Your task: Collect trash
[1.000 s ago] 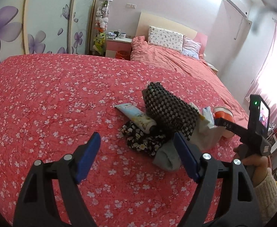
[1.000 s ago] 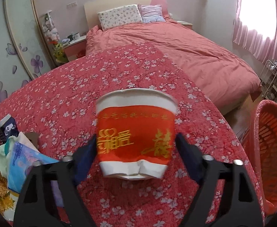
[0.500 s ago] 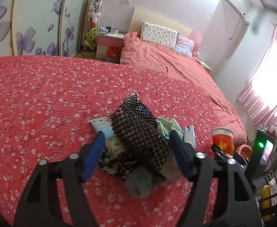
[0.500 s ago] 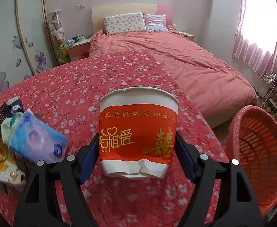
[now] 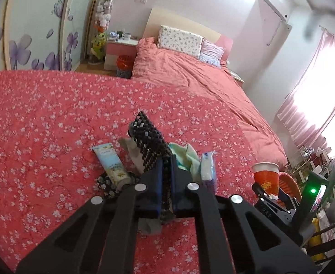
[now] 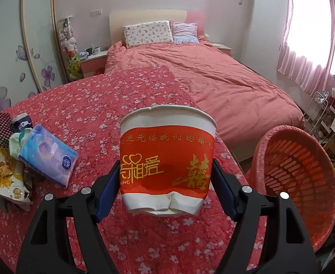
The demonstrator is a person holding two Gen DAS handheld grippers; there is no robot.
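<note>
Left tool [image 5: 166,178] closed onto checkered pouch [image 5: 148,137]; right tool [image 6: 166,190] clamps cup [image 6: 167,159] (upright).

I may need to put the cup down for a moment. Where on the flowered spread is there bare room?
Bare spread lies beyond the paper cup, between the tissue pack and the red basket. More lies left of the cream tube, toward the wardrobe. It is crowded around the black woven pouch in the left gripper, where cloths and wrappers pile up.
</note>
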